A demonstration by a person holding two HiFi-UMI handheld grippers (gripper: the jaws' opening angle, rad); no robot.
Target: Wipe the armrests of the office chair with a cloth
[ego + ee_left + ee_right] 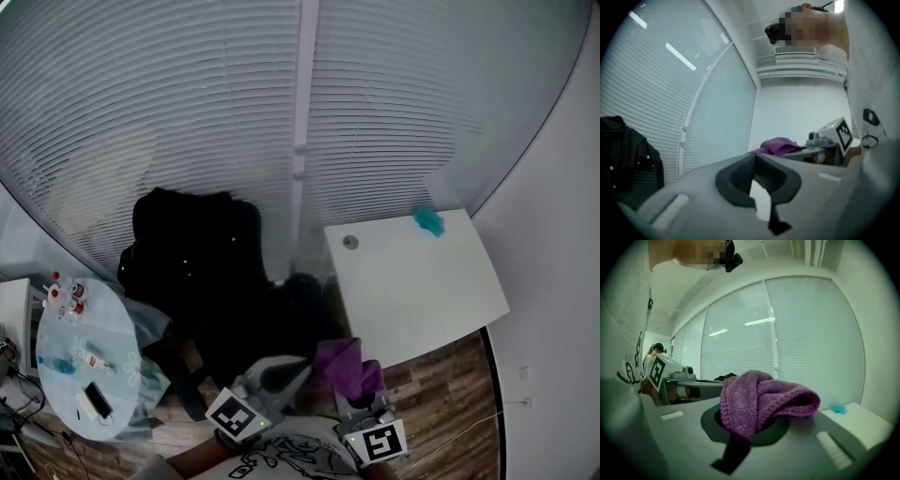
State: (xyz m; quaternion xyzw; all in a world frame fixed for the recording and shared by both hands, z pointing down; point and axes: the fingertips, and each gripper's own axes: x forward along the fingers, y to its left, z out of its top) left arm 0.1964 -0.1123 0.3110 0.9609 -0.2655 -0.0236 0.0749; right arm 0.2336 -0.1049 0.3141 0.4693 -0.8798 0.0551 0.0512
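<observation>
Looking down in the head view, a black office chair (244,328) under a dark jacket (187,234) stands between a round table (56,375) and a white desk (412,291). The left gripper view shows the left gripper (754,157) with its jaws together and empty. The right gripper view shows the right gripper (750,411) clamped on a bunched purple knitted cloth (759,397), held just before the chair.

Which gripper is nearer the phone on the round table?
Left. The left gripper is right of the phone, beyond the round table's edge; the right gripper, holding the purple cloth, is farther right still.

Closed blinds (187,112), white desk (412,291) (right), wood floor (450,389)
</observation>
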